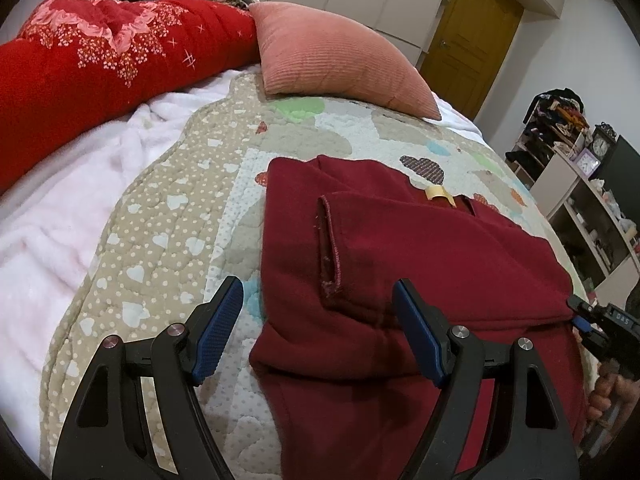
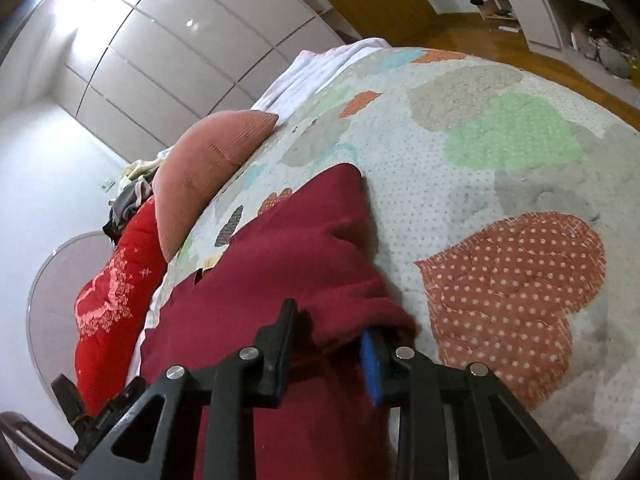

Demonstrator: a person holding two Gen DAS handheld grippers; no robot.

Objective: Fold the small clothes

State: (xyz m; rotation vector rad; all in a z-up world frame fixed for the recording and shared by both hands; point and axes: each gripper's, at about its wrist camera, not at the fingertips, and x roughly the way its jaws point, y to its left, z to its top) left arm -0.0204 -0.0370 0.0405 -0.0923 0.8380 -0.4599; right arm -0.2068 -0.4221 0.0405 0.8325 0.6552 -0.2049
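Here the maroon garment (image 1: 400,248) lies collar-away on the quilt (image 1: 160,240), left hand-held gripper (image 1: 316,320) spread apart, right hand-held gripper (image 2: 328,344) clamping its edge.

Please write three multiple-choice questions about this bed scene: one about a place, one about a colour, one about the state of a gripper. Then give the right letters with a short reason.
1. Where does the salmon-pink ribbed cushion lie?
A. on the patchwork quilt
B. on the floor
C. on a shelf

2. What colour is the fleece garment being folded?
A. navy
B. dark red
C. green

3. How is the left gripper?
A. shut on the cushion
B. shut on the quilt
C. open

Answers: 1 A, it rests on the quilt's far end. 2 B, the cloth is maroon in both views. 3 C, its blue pads stand wide apart, while the right gripper pinches the garment's edge.
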